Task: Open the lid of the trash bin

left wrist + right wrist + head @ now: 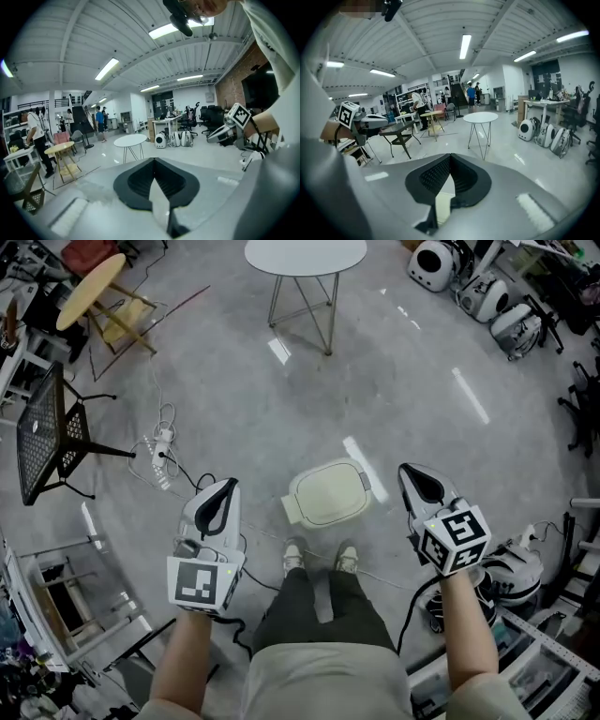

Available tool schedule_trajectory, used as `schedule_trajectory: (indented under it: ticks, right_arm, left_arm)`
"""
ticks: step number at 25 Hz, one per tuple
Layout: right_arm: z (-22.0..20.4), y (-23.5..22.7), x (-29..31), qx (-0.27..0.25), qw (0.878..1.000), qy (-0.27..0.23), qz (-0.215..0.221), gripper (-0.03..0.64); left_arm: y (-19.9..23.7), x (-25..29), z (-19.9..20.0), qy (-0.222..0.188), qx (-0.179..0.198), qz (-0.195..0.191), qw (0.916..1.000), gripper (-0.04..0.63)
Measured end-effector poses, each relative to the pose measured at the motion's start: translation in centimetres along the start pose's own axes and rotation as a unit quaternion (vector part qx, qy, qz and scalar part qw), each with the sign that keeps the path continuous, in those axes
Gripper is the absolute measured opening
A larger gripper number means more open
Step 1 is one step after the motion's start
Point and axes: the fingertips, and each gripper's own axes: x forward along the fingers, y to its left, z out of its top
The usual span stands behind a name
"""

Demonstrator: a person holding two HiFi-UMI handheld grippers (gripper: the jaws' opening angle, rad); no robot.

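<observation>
The trash bin [326,493] stands on the grey floor just ahead of the person's shoes [320,557]; its cream lid lies flat and closed. My left gripper [219,495] hovers to the bin's left, apart from it, its jaws together with nothing held. On the bin's right my right gripper [420,482] is also shut and empty, clear of the lid. Both gripper views look out level across the room, so the bin is hidden in them. In those views the left gripper [153,160] and the right gripper [450,156] show their dark pads meeting at the tips.
A white round table [305,255] stands farther ahead. At the left are a black mesh table [42,432], a yellow round table [89,287], and a power strip with cables [161,450] on the floor. White pod-shaped cases [480,287] sit at the far right. Several people stand in the distance.
</observation>
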Motion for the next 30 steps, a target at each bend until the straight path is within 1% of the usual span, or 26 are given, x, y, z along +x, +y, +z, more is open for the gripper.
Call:
schedule_trajectory:
  ticks: [3, 7, 9, 15, 19, 24, 27, 30]
  right_arm:
    - [-4.6, -2.0, 3.6, 0.025, 0.999, 0.028, -0.004, 0.003]
    - [-11.4, -5.0, 8.2, 0.049, 0.996, 0.070, -0.016, 0.003]
    - [-15.0, -6.1, 10.1, 0.061, 0.994, 0.090, -0.018, 0.003]
    - [-25.6, -8.1, 15.2, 0.067, 0.986, 0.150, -0.008, 0.003]
    - [-32.2, -9.2, 18.2, 0.056, 0.979, 0.195, -0.002, 0.003]
    - [-37.7, -10.3, 20.4, 0.064, 0.971, 0.231, -0.001, 0.003]
    - [-40.0, -10.5, 21.0, 0.058, 0.966, 0.254, -0.002, 0.003]
    - [-41.0, -10.7, 21.2, 0.044, 0.966, 0.254, 0.004, 0.005]
  left_arm:
    - [0.0, 2.2, -4.4, 0.027, -0.013, -0.001, 0.9996, 0.002]
    - [0.0, 5.2, -10.7, 0.060, -0.051, -0.003, 0.9969, 0.002]
    - [-0.2, 6.5, -13.9, 0.076, -0.065, -0.005, 0.9950, 0.002]
    - [-1.1, 9.9, -23.4, 0.119, -0.083, -0.008, 0.9894, 0.002]
    - [-1.5, 11.9, -28.8, 0.143, -0.089, -0.008, 0.9857, 0.002]
    - [-1.5, 13.2, -33.8, 0.164, -0.110, -0.004, 0.9803, 0.002]
    - [-1.4, 13.3, -35.4, 0.169, -0.114, -0.001, 0.9789, 0.002]
    - [-1.2, 13.1, -36.2, 0.172, -0.113, 0.001, 0.9786, 0.002]
